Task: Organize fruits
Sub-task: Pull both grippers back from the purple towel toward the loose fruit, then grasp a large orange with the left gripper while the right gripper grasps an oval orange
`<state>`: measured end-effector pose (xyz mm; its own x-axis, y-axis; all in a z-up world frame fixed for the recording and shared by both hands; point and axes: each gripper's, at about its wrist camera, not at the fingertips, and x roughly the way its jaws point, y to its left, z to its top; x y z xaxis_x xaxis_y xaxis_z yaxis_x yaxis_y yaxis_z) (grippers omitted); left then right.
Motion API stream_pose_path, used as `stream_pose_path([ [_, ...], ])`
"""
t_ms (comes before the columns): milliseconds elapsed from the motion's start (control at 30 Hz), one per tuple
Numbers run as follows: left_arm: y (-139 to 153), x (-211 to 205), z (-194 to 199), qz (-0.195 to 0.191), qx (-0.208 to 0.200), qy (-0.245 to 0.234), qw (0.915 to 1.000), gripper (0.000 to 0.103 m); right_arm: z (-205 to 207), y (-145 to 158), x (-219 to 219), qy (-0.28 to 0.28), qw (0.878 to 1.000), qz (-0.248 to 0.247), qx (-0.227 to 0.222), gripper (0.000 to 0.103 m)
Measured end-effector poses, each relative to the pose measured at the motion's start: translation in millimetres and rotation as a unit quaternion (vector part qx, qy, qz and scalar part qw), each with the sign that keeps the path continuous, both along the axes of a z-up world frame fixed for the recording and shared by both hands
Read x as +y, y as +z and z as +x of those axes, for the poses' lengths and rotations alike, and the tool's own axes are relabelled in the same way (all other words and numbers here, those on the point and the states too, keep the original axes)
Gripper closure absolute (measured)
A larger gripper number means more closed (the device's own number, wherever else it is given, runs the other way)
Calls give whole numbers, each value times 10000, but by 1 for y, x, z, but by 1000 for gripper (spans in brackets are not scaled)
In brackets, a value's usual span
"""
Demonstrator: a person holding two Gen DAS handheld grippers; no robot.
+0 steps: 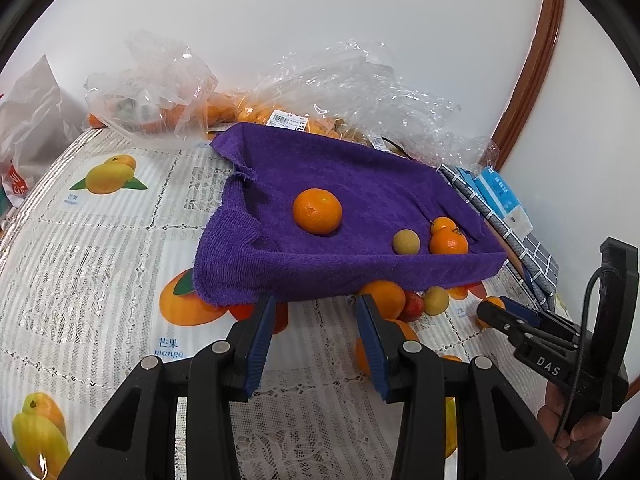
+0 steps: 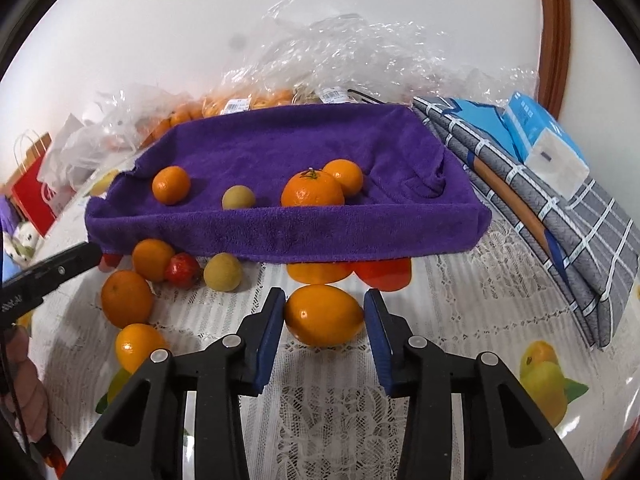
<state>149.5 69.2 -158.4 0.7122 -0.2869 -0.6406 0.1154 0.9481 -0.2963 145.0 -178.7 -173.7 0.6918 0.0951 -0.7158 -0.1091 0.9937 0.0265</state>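
Left gripper (image 1: 315, 304): jaws apart with nothing between them, hanging over the table just before the tray's near edge.
Loose fruit, left side: two oranges (image 2: 126, 298), a small red fruit (image 2: 182, 270) and a tan round fruit (image 2: 222, 282) lie on the table beside the tray's near left corner, waiting their turn.
Right gripper (image 2: 324, 296): clenched on an oval orange fruit (image 2: 324, 316); both blue pads press its sides, and it sits on the table just in front of the tray.
Step in hand: the pick-up looks made but the fruit is not yet lifted.
Next move: probably a lift high enough to clear the soft front wall, then forward over the tray to a free patch. The smooth, rounded skin may slip if the grip is light.
Tray (image 2: 280, 236): lined with a purple towel; inside, left to right, are a small orange (image 2: 171, 184), a tan fruit (image 2: 238, 197) and two mandarins touching (image 2: 312, 192). The right half is bare.
Surface: a white lace-pattern tablecloth (image 2: 460, 300) printed with mangoes.
Room, left to right: a red paper bag (image 2: 34, 196), crumpled clear plastic bags (image 2: 340, 48) of more oranges behind the tray, a folded grey checked cloth (image 2: 580, 232) with a blue tissue pack (image 2: 548, 140) on it, a plain white wall and a curved wooden frame (image 2: 554, 20).
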Motion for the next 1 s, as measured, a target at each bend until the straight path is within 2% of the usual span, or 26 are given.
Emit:
stream_pose_path([
  [500,3,-2,-4,-111,-36,-151,9998,63,-27,10,-10,-74,9997,91,-232,63],
  [667,5,-8,-8,-245,-92,-426,9987,63,-36,14,-16,-106,9995,114,-288,63],
  [800,3,-17,-8,-499,59,-855,9951,63,-40,14,-24,-125,9994,196,-257,62],
  [1000,-4,-33,-6,-230,219,-1033,9941,63,-33,-1,-24,-117,9999,114,52,62],
])
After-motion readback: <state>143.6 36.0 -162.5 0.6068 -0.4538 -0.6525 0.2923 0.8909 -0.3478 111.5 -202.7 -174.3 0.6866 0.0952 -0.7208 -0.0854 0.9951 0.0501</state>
